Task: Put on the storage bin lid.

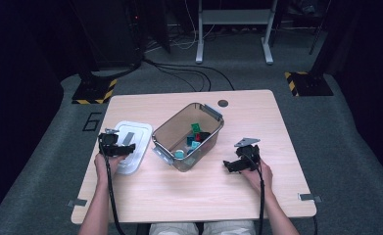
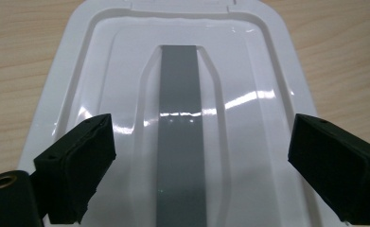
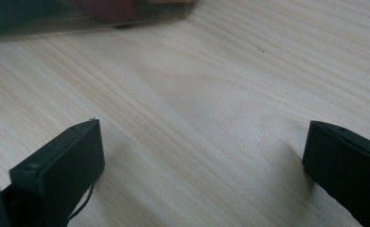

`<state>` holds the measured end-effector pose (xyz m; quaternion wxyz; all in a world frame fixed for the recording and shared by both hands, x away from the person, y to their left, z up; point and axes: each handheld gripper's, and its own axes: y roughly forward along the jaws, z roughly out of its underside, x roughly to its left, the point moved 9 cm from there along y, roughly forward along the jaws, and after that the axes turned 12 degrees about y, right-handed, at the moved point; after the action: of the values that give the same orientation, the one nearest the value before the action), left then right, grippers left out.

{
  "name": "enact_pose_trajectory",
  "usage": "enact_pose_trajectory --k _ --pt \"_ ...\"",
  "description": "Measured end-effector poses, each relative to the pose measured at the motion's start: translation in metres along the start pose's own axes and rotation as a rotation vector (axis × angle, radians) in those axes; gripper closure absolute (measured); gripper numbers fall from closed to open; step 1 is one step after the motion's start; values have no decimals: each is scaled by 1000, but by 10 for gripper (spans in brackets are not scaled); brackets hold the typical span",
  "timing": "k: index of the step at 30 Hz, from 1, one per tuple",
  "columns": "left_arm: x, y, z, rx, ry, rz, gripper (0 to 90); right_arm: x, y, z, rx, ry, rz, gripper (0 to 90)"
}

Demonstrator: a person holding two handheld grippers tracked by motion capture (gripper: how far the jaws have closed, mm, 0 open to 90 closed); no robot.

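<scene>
Near the left edge of the desk [image 1: 257, 196] lies a white lid [image 1: 139, 133], flat, with a grey strip [image 2: 180, 137] running down its middle. The left tool [image 1: 129, 150] hangs over the near part of this lid, held in the person's left hand [image 1: 102, 164], which comes in from the near edge. In the left gripper view its two black jaws stand well apart, one on each side of the grey strip, with the glossy white surface between them; the pads press on nothing, and whether they touch the lid cannot be told.

Just to the right of the lid, about the middle of the desk, stands a clear plastic box [image 1: 169, 128], open at the top and set at a slant to the desk's edges. It has grey latches at its two short ends. Inside, toward its right side, lie several small things [image 1: 195, 136] in green, teal and red; what they are is too small to tell.

Farther right, apart from the box and toward the right edge, the right tool [image 1: 227, 165] rests low over bare wood in the right hand [image 1: 257, 172]. In the right gripper view its jaws are spread wide with only the desk's grain between them, and the lower wall of the box shows at the top left. A small dark round mark [image 1: 223, 103] sits near the far edge.
</scene>
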<state>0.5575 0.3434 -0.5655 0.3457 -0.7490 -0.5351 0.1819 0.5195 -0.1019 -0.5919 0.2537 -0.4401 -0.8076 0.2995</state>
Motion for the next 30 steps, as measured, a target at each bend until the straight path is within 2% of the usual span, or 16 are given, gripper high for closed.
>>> enact_pose_trajectory --k 1,3,8,13,16,19,20,22,24,28,30 --pt "1 2 0 2 -5 -10 148 0 0 0 0 -1 -1 0" --pt "5 4 0 11 2 -14 171 0 0 0 0 0 -1 0" --pt "10 7 2 25 12 -29 356 0 0 0 0 0 -1 0" --pt "13 7 1 36 32 -69 449 0 0 0 0 0 -1 0" --pt "12 8 2 48 55 -64 458 0 0 0 0 0 -1 0" --pt "9 8 0 39 102 -60 526 0 0 0 1 0 -1 0" --pt "6 8 0 38 93 -37 610 0 0 0 0 0 -1 0" --pt "7 9 0 20 75 -24 649 0 0 0 0 -2 -1 0" --pt "7 9 1 11 59 -8 651 0 0 0 0 0 -1 0" --pt "7 9 0 17 79 -5 653 0 0 0 0 0 -1 0" --pt "6 10 0 4 62 -4 657 0 0 0 0 0 -1 0"
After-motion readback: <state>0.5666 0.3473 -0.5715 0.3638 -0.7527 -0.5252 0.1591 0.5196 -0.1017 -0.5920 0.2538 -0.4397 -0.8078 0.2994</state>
